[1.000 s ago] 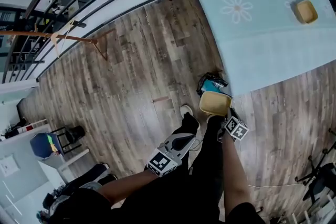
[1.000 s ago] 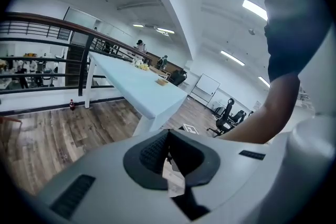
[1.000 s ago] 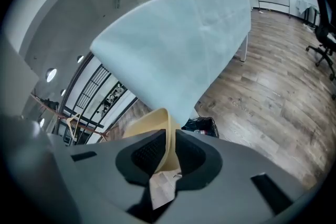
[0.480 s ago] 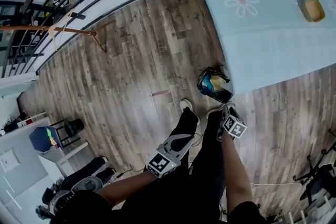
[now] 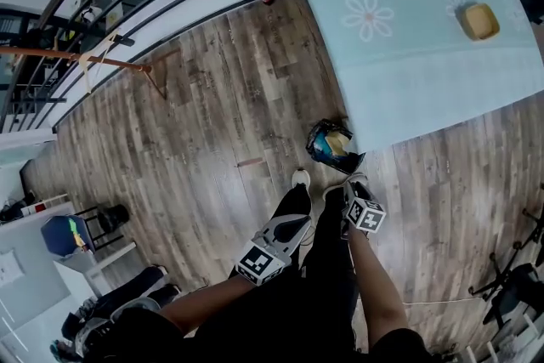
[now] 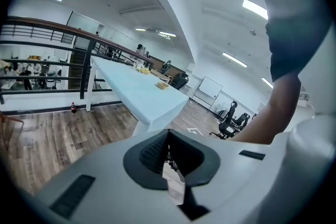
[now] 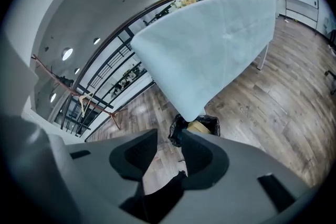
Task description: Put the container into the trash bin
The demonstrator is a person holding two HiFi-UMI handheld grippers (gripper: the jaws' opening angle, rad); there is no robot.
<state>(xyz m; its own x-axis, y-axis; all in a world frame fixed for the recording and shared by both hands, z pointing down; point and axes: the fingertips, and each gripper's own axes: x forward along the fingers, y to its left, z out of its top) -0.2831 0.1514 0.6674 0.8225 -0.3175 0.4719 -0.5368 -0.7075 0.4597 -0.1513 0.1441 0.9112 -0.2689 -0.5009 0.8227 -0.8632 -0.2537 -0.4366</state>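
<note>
The tan container point(image 5: 338, 144) lies inside the black trash bin point(image 5: 314, 144) beside the table point(image 5: 408, 38), so the job looks done; the right gripper point(image 7: 169, 139) is released and empty, and the left gripper point(image 6: 168, 136) is clenched on nothing.

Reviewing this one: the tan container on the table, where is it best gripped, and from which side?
Probably by one side wall of the tan container, coming down from above with one jaw inside and one outside. It sits flat on the table, open side up and looking shallow, so the rim is the thin part to pinch.
</note>
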